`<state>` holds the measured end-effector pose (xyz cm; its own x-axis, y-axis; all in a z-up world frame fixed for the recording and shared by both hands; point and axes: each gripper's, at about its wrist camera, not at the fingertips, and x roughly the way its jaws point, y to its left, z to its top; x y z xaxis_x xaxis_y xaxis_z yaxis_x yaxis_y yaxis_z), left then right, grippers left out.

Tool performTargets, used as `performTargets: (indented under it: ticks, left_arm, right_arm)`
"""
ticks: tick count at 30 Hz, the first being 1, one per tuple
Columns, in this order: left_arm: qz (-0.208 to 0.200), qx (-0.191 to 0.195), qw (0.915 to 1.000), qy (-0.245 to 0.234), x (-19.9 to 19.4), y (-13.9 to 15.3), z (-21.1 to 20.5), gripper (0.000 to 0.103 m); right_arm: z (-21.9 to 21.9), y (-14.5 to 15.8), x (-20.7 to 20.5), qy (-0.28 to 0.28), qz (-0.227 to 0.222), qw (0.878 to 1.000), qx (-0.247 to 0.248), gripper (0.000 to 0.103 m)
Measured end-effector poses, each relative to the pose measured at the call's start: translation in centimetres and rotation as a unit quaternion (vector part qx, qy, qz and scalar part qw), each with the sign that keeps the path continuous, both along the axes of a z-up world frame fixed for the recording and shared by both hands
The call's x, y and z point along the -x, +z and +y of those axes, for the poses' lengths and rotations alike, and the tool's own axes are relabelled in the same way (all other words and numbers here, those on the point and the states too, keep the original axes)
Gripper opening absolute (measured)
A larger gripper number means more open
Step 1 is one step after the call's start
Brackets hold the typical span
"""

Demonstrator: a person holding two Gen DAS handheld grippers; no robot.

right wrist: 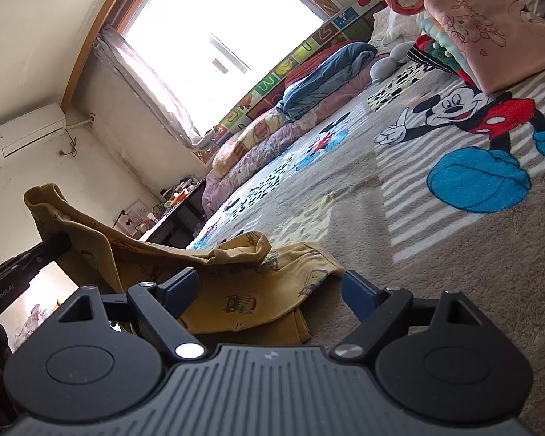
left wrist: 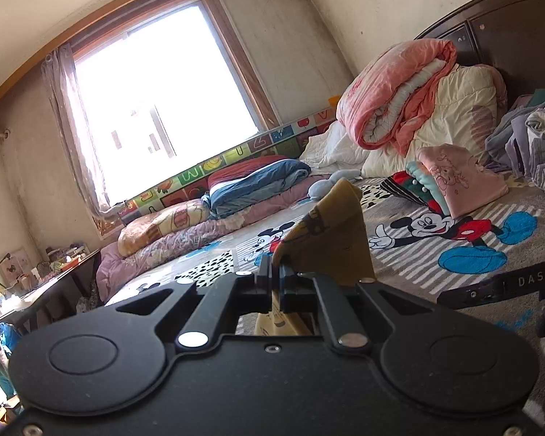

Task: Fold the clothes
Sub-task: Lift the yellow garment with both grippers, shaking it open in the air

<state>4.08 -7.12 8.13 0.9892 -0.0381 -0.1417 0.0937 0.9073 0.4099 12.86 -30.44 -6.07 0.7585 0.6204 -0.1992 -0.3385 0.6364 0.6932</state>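
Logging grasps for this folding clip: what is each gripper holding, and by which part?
The left gripper is shut on the yellow garment, pinching a raised edge. The right gripper is open, holding nothing.

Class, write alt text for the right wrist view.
The open right gripper hovers over a yellow garment on a Mickey Mouse blanket. The left gripper lifts the garment's far end; a bright window is behind.
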Motion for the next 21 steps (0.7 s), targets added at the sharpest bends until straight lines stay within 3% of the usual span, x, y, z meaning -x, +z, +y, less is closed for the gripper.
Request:
performTargets:
  ticks: [6,11,17,21]
  left_arm:
    - [-0.033,0.035,0.9982,-0.038,2.8,2.5,1.9,0.002]
    - [-0.035,0.058,0.9968,-0.042,4.1,2.9,3.5,0.002]
    - [-0.015,0.071,0.9968,-0.032,4.7,1.5,4.8,0.002]
    - [-0.001,0.079,0.9965,-0.027,5.2,0.5,5.5,0.002]
  right_arm:
    - [2.1,2.1,2.3,0.04,-0.071,0.995,0.064,0.067]
    - [4.3,3.3,4.1,0.07,-0.114,0.983,0.124,0.062]
    - [7.8,4.1,6.2,0.088,-0.178,0.959,0.203,0.057]
    - [10.4,3.9,6.7,0.108,-0.188,0.945,0.243,0.048]
